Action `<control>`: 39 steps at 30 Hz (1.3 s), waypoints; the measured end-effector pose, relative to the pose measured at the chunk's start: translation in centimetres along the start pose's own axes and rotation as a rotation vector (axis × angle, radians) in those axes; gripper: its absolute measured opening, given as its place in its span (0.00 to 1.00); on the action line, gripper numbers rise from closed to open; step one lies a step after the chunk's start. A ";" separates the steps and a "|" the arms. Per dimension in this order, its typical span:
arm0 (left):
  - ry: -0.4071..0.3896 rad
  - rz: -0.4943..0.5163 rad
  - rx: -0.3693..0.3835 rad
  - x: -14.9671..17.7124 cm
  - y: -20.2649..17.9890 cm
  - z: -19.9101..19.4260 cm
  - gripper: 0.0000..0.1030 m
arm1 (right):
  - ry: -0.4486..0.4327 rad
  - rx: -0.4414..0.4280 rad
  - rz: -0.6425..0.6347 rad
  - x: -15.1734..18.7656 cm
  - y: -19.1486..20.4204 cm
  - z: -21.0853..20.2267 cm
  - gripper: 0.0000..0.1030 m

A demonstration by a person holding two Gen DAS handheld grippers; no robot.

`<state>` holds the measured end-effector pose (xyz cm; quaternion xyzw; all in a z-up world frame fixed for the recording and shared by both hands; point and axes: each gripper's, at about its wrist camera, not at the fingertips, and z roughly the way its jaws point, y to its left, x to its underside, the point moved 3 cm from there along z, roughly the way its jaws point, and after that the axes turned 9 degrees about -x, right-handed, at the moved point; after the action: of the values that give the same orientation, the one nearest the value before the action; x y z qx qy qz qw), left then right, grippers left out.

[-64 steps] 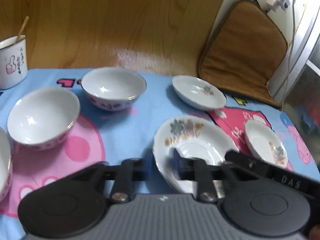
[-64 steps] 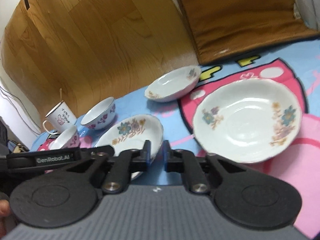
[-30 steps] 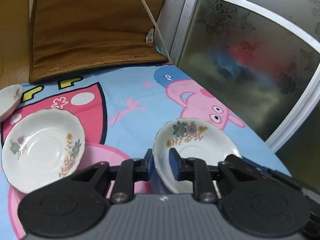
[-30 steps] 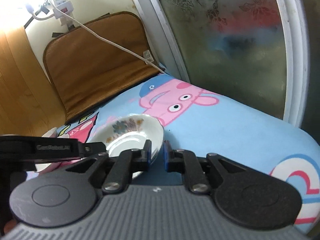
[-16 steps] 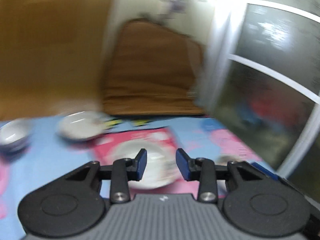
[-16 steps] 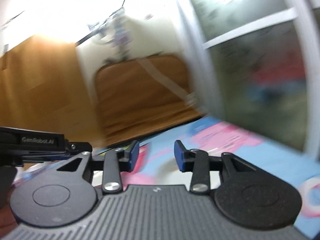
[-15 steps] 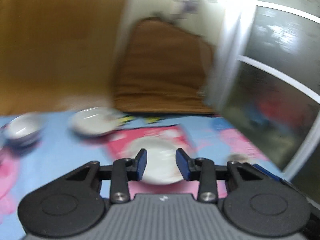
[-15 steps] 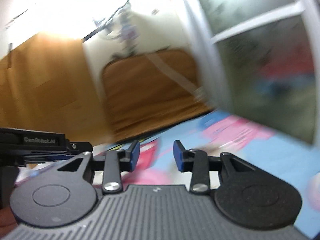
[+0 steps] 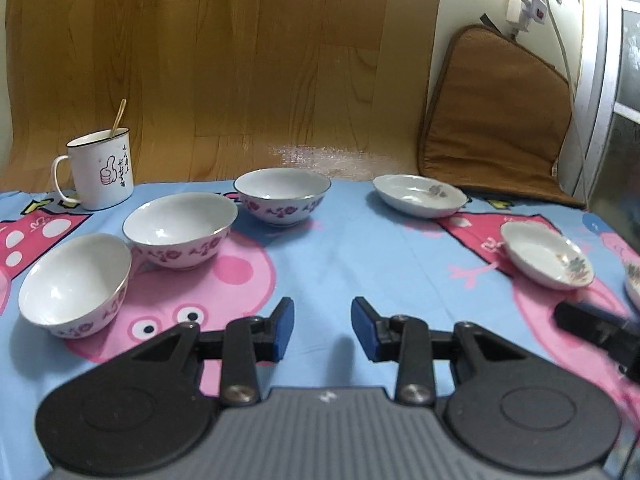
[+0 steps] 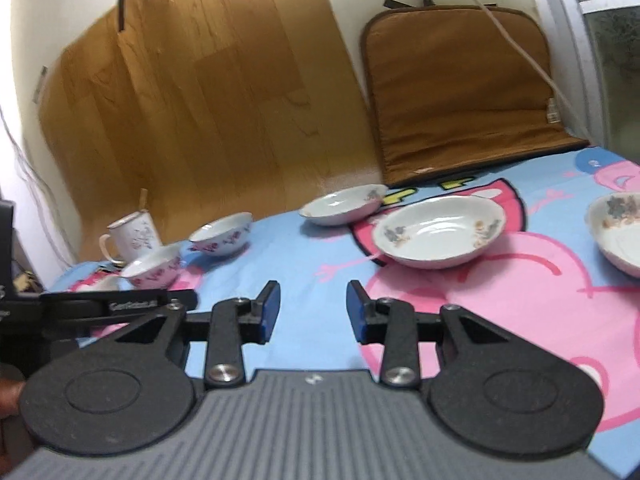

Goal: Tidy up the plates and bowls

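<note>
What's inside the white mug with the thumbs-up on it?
A thin stick-like handle, maybe a spoon's, pokes out above the mug rim. Its lower end and anything else inside are hidden by the mug's wall.

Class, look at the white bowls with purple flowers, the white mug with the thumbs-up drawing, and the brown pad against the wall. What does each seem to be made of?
White bowls with purple flowers: probably glazed porcelain; glossy highlights.
White mug with the thumbs-up drawing: possibly enamelled metal; thin dark rim.
Brown pad: woven fabric, matte, with stitched edging.
</note>
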<state>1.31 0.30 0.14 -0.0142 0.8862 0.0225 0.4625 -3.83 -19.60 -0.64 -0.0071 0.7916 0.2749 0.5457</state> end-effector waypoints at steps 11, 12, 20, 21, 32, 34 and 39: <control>-0.011 0.023 0.017 0.9 -0.1 0.3 0.31 | -0.031 0.077 -0.038 0.2 -0.4 0.1 0.38; -0.010 0.026 0.017 0.8 -0.1 0.3 0.31 | -0.033 0.080 -0.036 0.2 -0.5 0.2 0.38; -0.003 0.030 -0.001 0.8 -0.2 0.7 0.31 | -0.044 0.067 -0.029 0.2 -0.5 0.0 0.38; -0.002 0.032 -0.005 0.8 -0.3 0.7 0.32 | -0.049 0.067 -0.029 0.2 -0.3 0.0 0.38; 0.000 0.056 -0.054 0.8 -0.6 1.0 0.32 | -0.084 0.009 -0.010 0.1 -0.6 -0.7 0.38; -0.003 0.067 -0.063 0.8 -0.8 1.0 0.32 | -0.093 -0.005 -0.003 0.1 -0.7 -0.9 0.38; -0.030 0.084 -0.066 0.8 -1.3 0.5 0.35 | -0.109 -0.031 0.026 0.0 -1.2 -1.4 0.38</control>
<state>1.33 -0.93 -0.90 0.0079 0.8777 0.0714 0.4738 -4.61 -21.22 -0.77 0.0099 0.7564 0.2942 0.5841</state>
